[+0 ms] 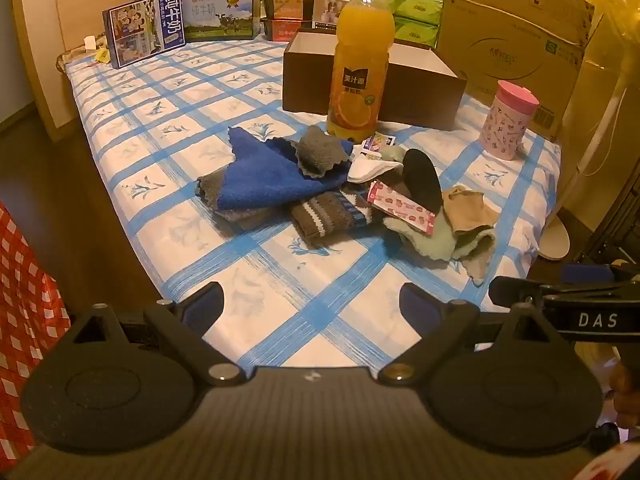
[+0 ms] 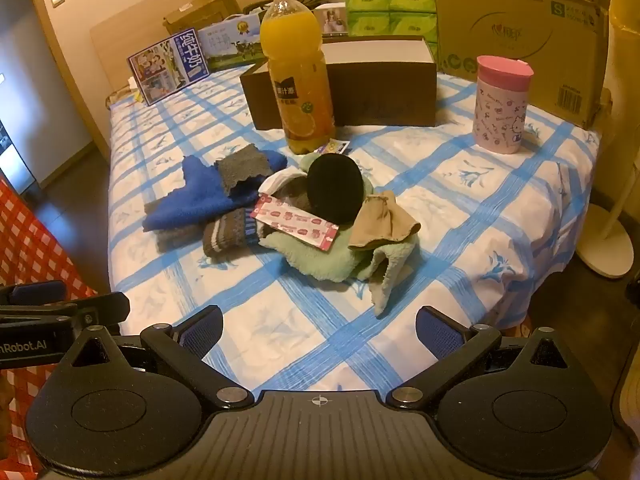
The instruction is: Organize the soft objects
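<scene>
A loose pile of soft things lies in the middle of the checked bed (image 1: 280, 312): a blue towel (image 1: 272, 176), a striped brown sock (image 1: 324, 220), a pale green fleece cloth (image 2: 332, 256). The left gripper (image 1: 312, 308) and the right gripper (image 2: 320, 332) hover before it, jaws wide apart and empty.

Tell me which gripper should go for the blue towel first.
Probably left. The blue towel lies on the pile's left side, more directly ahead of the left gripper. The right gripper faces the green fleece cloth. Both jaws stand open, empty.
</scene>
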Demonstrator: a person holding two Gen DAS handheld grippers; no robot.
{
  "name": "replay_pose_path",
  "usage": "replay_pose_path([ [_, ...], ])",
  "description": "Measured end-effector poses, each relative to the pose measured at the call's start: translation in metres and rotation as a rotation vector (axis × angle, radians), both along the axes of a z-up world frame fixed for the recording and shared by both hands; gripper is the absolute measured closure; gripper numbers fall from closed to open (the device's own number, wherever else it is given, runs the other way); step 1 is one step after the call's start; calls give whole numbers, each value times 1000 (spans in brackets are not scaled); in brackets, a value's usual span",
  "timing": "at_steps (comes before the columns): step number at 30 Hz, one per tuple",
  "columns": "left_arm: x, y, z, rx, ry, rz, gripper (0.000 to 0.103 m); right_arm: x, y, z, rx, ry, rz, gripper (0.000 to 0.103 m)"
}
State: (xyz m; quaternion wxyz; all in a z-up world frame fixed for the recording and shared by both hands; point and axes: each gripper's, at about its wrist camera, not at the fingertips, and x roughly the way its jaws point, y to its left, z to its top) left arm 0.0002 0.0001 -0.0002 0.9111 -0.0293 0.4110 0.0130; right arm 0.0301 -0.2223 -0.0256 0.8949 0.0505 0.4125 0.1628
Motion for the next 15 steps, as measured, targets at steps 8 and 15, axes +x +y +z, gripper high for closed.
replay_pose_path([
  [8, 0, 1, 0, 0, -2, 0, 9, 0, 1, 0, -1, 5, 1, 1],
  [15, 0, 0, 1, 1, -2, -4, 9, 0, 1, 1, 0, 0, 0, 1],
])
